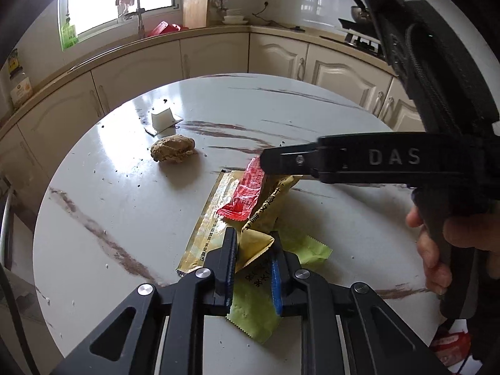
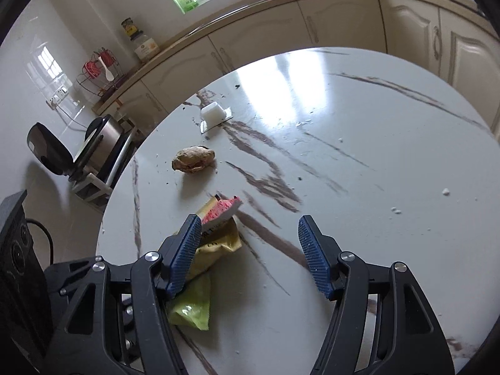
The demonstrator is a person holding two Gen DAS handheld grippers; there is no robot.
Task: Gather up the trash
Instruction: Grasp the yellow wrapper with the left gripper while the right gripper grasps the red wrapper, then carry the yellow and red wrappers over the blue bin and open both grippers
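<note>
A pile of wrappers lies on the round white marbled table (image 1: pixel 312 115): a long gold sachet (image 1: pixel 204 222), a red wrapper (image 1: pixel 247 193) on top, a folded yellow wrapper (image 1: pixel 254 247) and a green wrapper (image 1: pixel 253 315) underneath. My left gripper (image 1: pixel 253 264) is shut on the folded yellow wrapper, its blue pads pressing on both sides. My right gripper (image 2: pixel 250 250) stands open just right of the pile, its left finger (image 2: pixel 187 247) over the red wrapper (image 2: pixel 222 209) and yellow wrapper (image 2: pixel 215 250). A brown lump (image 1: pixel 173 149) and a small white cup (image 1: pixel 162 118) lie farther off.
A person's hand (image 1: pixel 437 250) holds the right gripper's handle at the table's right edge. Dark crumbs are scattered around the brown lump (image 2: pixel 193 159). Cream cabinets (image 1: pixel 281 53) curve behind the table. An open cooker (image 2: pixel 93 143) stands on the floor at left.
</note>
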